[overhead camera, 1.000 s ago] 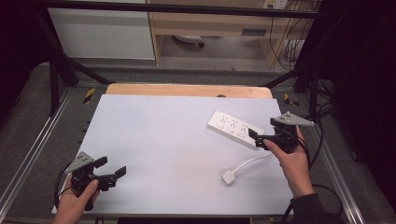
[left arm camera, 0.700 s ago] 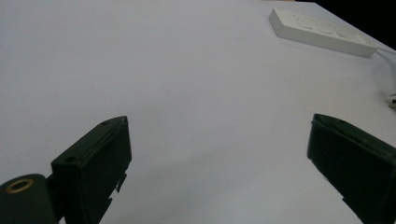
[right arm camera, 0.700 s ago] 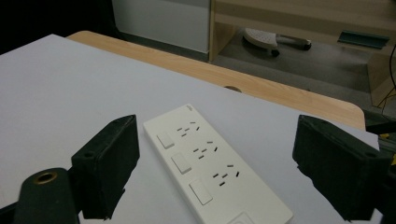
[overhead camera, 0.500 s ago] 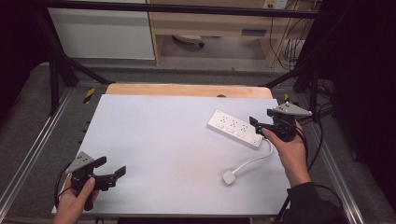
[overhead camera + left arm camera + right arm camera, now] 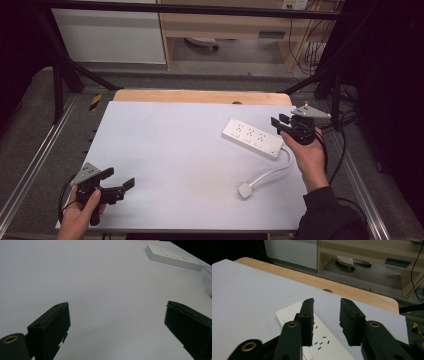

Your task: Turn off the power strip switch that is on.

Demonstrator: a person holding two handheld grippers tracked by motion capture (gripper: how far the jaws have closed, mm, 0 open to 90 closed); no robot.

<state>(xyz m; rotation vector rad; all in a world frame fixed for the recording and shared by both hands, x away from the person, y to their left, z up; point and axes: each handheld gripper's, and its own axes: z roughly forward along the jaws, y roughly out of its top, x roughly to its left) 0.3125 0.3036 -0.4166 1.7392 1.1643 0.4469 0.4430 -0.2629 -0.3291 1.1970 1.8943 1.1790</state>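
Note:
A white power strip lies slanted on the right part of the white table top. Its cable curls back to a white plug near the front. My right gripper hovers just beyond the strip's right end, held by a hand at the table's right edge. Its jaws have just been closing and stand narrowly apart with nothing between them; in the right gripper view the right gripper sits above the power strip. My left gripper rests open at the front left corner. From the left gripper the power strip lies far off.
A bare wooden edge runs along the far side of the table. Metal rails flank both sides. Beyond the table stand a white cabinet and a wooden shelf. Cables hang at the far right.
My right gripper has moved away from the person, along the table's right edge past the strip's end, and its jaws have narrowed. The left gripper has stayed put.

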